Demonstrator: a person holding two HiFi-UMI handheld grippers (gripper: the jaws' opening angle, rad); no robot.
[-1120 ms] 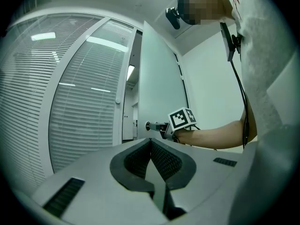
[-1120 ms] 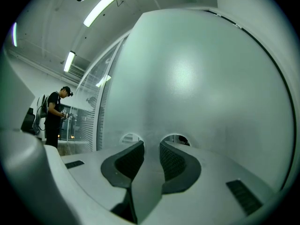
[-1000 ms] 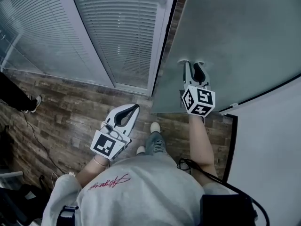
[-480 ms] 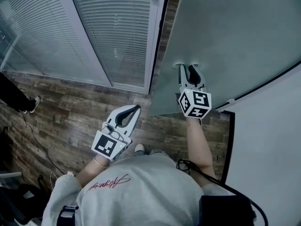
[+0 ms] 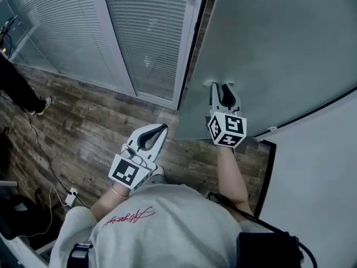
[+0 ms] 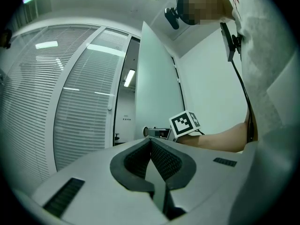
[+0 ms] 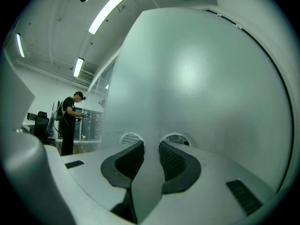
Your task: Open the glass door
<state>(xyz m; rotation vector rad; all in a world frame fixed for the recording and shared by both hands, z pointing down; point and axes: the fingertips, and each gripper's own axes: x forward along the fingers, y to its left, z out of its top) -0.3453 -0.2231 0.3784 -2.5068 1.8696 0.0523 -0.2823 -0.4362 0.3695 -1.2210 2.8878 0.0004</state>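
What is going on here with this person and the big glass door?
A person with a gripper in each hand is working on the frosted glass door. The right gripper points level, jaws a little apart and gripping nothing, with its tips apparently pressed against the door's face. The door stands partly open, with a dark gap between its edge and the blind-covered partition. The left gripper is shut and empty, held over the wooden floor, clear of the door.

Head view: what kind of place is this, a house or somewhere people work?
Most likely an office. There are glass walls with slatted blinds, a big frosted glass door, and long strip lights on the ceiling, like in a workplace.
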